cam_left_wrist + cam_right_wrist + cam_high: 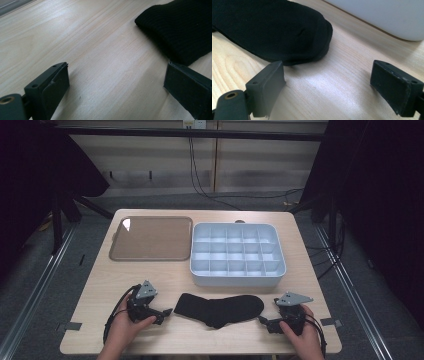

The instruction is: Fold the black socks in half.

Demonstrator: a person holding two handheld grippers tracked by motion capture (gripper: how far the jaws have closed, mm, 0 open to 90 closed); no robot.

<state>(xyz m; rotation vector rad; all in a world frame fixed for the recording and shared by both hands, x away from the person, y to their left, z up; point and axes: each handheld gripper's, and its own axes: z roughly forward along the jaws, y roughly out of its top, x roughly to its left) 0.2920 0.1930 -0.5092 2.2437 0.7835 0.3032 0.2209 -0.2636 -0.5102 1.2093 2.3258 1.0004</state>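
The left gripper rests low on the table, jaws spread wide and holding nothing; bare pale wood grain lies between them. Just ahead and to its right lies the ribbed cuff of a black knitted sock, flat and limp. The right gripper, equally wide open and empty, faces the sock's rounded toe, nearly touching its left jaw. Beyond the sock sits a light blue plastic divided box, and beside that a brown rounded-corner tray. Open table surrounds both grippers.
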